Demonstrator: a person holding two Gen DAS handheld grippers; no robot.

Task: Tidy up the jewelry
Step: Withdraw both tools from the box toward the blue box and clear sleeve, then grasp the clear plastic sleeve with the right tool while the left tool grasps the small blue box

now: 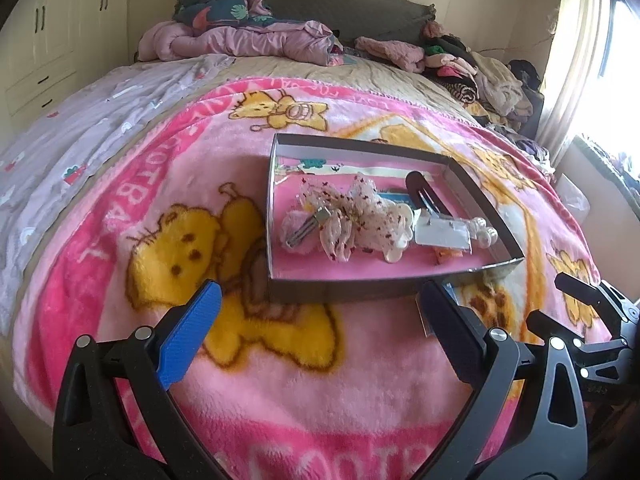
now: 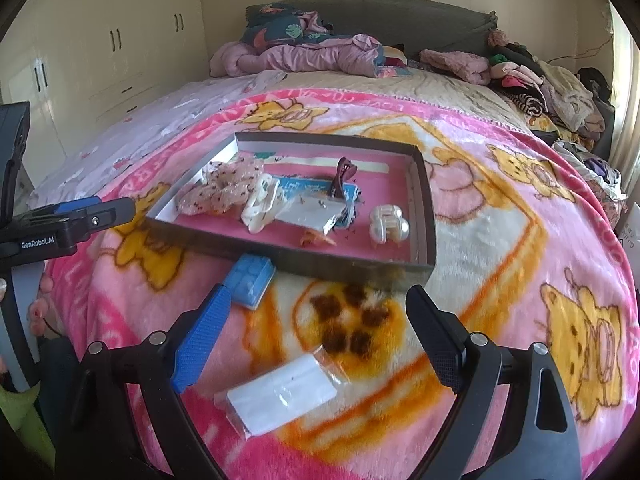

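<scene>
Most bits already in the tray [image 2: 424, 200]; blue case [image 2: 252, 280] & clear packet [image 2: 280, 396] left on the bed, I think. Left tongs [image 1: 316, 308] & right tongs [image 2: 320, 312] both gape, empty.

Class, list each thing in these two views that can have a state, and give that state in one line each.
left gripper: open, holding nothing.
right gripper: open, holding nothing.
shallow box: lidless, flat on the blanket, holding hair accessories.
pearl claw clip: inside the box.
white packet: outside the box, flat on the blanket.
blue packet: outside, against the box's near wall.
</scene>
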